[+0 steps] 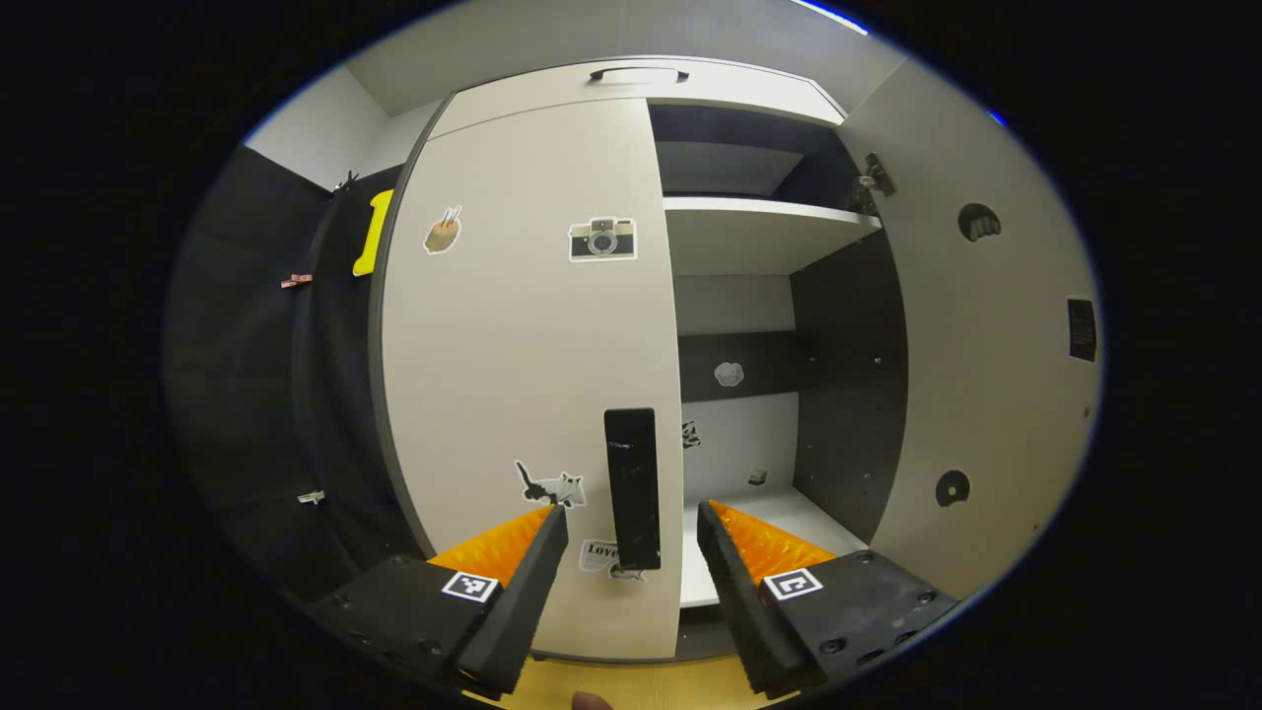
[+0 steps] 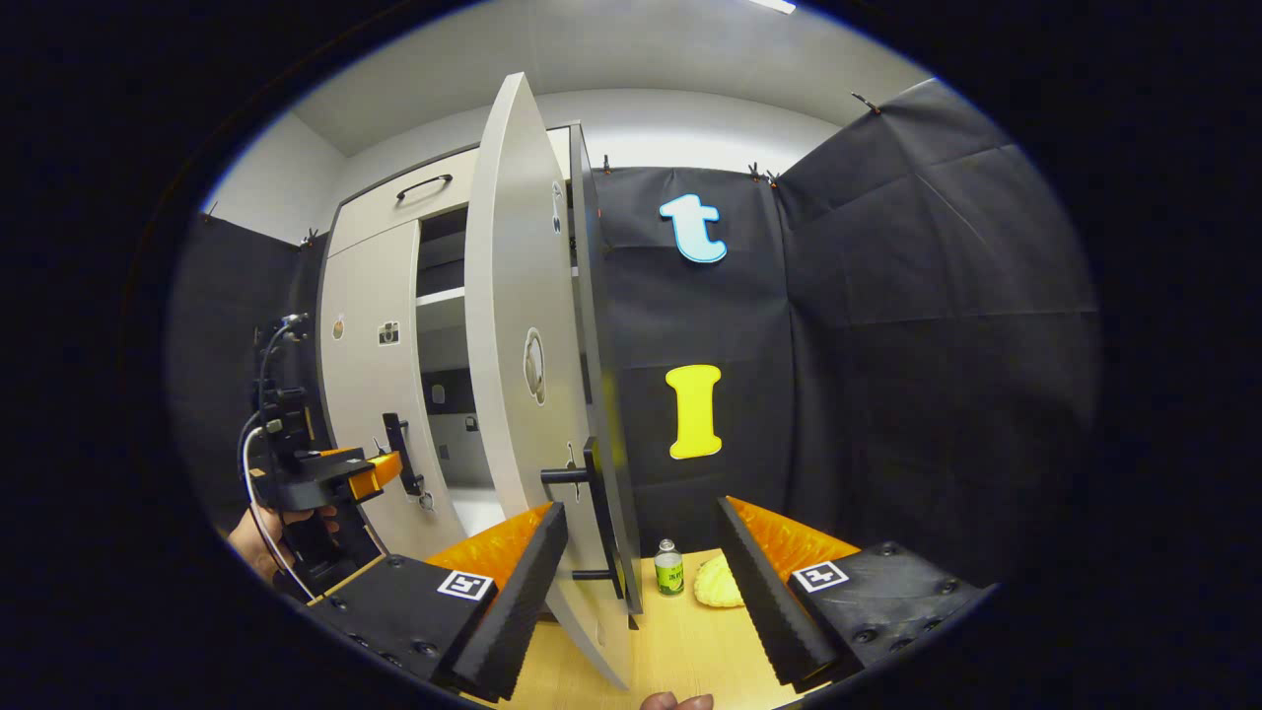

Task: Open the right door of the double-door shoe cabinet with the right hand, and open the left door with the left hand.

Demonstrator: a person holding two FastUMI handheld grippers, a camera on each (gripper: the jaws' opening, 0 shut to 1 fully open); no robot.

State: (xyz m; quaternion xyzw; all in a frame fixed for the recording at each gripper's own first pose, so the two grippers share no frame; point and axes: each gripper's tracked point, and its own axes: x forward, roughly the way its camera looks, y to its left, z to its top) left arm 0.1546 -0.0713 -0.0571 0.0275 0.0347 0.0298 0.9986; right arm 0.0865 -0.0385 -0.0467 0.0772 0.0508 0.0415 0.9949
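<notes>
The shoe cabinet's left door [image 1: 523, 325] is closed, pale with small stickers, and carries an upright black handle [image 1: 631, 488]. My left gripper [image 1: 631, 518] is open, and the handle stands between its fingertips, slightly beyond them. The right door [image 1: 986, 345] is swung wide open, baring the shelves [image 1: 759, 212]. In the right gripper view that open door [image 2: 523, 375] stands edge-on, and its black handle [image 2: 592, 513] sits between the spread fingers of my right gripper [image 2: 641, 518], which is open. The left gripper [image 2: 340, 473], held by a hand [image 2: 258, 547], points at the left door's handle [image 2: 399, 454].
A drawer with a black handle [image 1: 639, 74] tops the cabinet. On the wooden floor [image 2: 680, 641], behind the open door, stand a small green bottle [image 2: 668, 569] and a yellow lump [image 2: 718, 584]. Black cloth walls [image 2: 887, 345] close in on the right and behind.
</notes>
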